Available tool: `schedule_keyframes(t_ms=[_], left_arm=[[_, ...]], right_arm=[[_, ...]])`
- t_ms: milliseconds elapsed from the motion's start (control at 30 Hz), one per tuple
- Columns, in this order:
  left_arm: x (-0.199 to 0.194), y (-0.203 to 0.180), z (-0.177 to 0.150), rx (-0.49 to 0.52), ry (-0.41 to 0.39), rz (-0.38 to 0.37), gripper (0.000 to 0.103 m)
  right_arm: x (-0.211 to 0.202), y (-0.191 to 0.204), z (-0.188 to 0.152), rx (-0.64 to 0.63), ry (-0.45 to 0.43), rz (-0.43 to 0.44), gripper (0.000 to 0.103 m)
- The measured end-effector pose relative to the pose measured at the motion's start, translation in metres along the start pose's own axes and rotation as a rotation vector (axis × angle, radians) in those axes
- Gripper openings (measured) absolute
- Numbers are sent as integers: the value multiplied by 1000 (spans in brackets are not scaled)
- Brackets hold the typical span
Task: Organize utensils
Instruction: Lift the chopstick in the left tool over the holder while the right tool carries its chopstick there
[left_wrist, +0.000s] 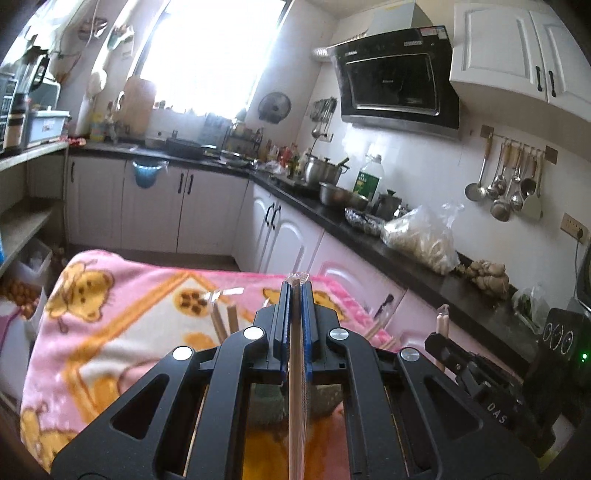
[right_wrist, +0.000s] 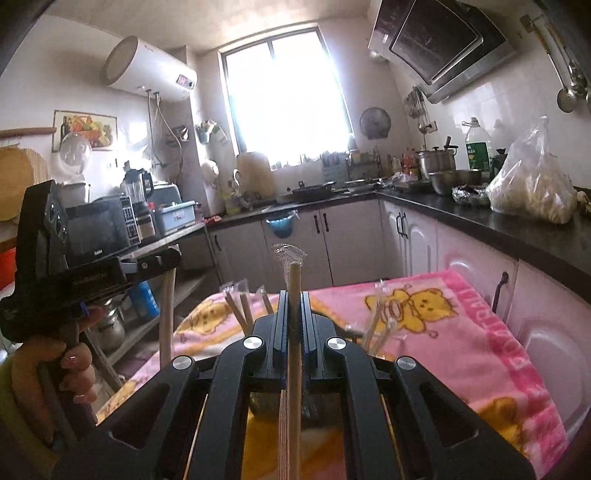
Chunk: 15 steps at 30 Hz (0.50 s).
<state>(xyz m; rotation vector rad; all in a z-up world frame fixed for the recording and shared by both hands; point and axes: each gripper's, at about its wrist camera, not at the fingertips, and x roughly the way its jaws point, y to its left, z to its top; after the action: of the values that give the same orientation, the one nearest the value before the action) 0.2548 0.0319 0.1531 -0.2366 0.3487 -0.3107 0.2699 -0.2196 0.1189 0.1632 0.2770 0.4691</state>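
Left wrist view: left gripper (left_wrist: 295, 291) has its blue-padded jaws pressed together on a wrapped chopstick pair (left_wrist: 296, 369), stick running lengthwise down the slot, clear wrapper tip poking out past the fingertips. Right wrist view: right gripper (right_wrist: 294, 301) likewise pinched tight on a second wrapped chopstick pair (right_wrist: 294, 332), wood end and wrapper standing proud above the jaws. Both held up over the pink blanket (left_wrist: 122, 317). Below each claw a dark holder (right_wrist: 266, 404) shows, only partly seen; more wrapped chopsticks (right_wrist: 240, 306) stick up from that spot, leaning outward.

Judgement: step in hand looks like dropping the held sticks into the holder with the rest. To do it well, tip each stick nearer upright, bring the lower end over the holder mouth, clear of the leaning sticks, and release only once the tip is inside. One claw at a time, they hang near each other. Slippery wrapper may slide
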Motion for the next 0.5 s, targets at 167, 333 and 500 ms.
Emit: schedule_keyframes(t_ms=[167,333,500], left_arm=[[7,-4,12,12,-19,-3,1],[16,-3,19,17,-26,0,1],[24,-3,27,20,-55,9,1]], right_arm=[[1,1,12,-11,-58,10,6],[8,-4,23,7,-89,12,6],[18,-10,32,21,-118,-5,6]])
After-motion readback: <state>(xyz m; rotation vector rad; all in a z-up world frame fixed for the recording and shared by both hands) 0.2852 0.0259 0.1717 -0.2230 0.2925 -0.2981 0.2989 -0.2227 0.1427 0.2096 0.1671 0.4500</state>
